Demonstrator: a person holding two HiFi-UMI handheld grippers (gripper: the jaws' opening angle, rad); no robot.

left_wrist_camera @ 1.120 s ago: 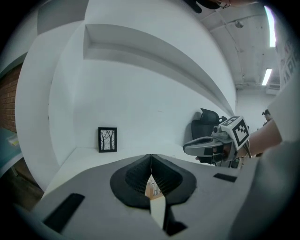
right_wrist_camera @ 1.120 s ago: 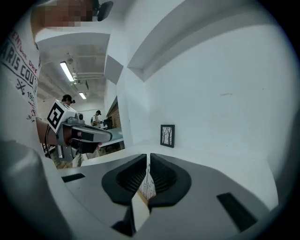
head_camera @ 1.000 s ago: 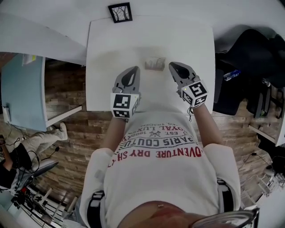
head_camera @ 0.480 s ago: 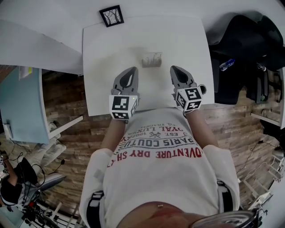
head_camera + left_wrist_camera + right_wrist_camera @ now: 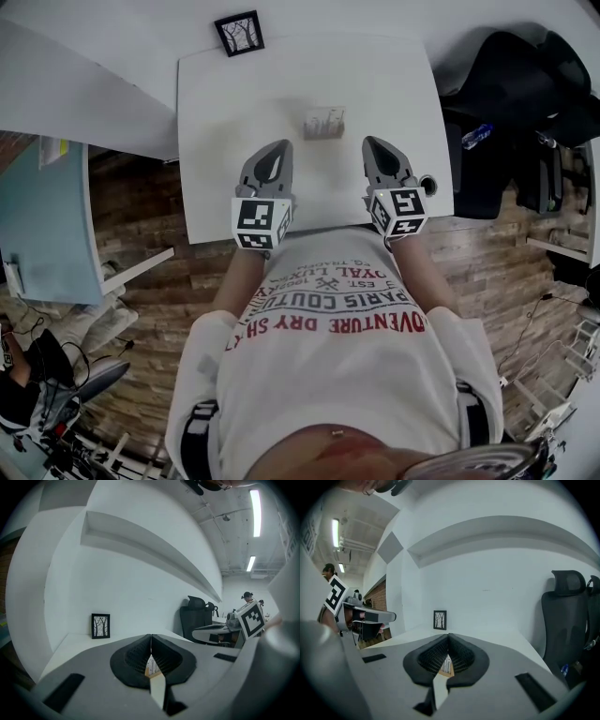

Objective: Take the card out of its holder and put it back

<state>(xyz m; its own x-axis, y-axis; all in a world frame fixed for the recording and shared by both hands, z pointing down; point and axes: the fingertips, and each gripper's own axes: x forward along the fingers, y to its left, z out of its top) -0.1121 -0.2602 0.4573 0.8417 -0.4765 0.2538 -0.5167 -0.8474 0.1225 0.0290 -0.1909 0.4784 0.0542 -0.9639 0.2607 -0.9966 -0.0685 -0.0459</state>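
The small pale card (image 5: 324,120) stands upright in its low wooden slotted holder (image 5: 446,673) near the middle of the white rectangular surface (image 5: 234,112). It sits a little beyond both claws and between their lines of aim. Its print looks like thin dark strokes, but it is too small to be sure. The left claw (image 5: 279,145) and the right claw (image 5: 372,142) both hover over the near part of the surface. Each has its jaws pressed together with nothing between them, and the card shows only through the gap behind the tips.

A card seated in its slot fits either a card waiting to be drawn out or one already put back, so the risks differ.

- **If it is to be lifted:** a claw arriving with its jaws together would bump the card's edge instead of straddling it. The holder looks light, so it could skid or tip.
- **If only the card is pulled:** with nothing steadying the base, the holder could be dragged up with it.
- **If the card goes back in:** a pinch off-centre or too hard could bend the thin card, and a tilted card would miss the narrow slot.
- **If the card is already home:** a careless sweep of either claw nearby could knock it over.
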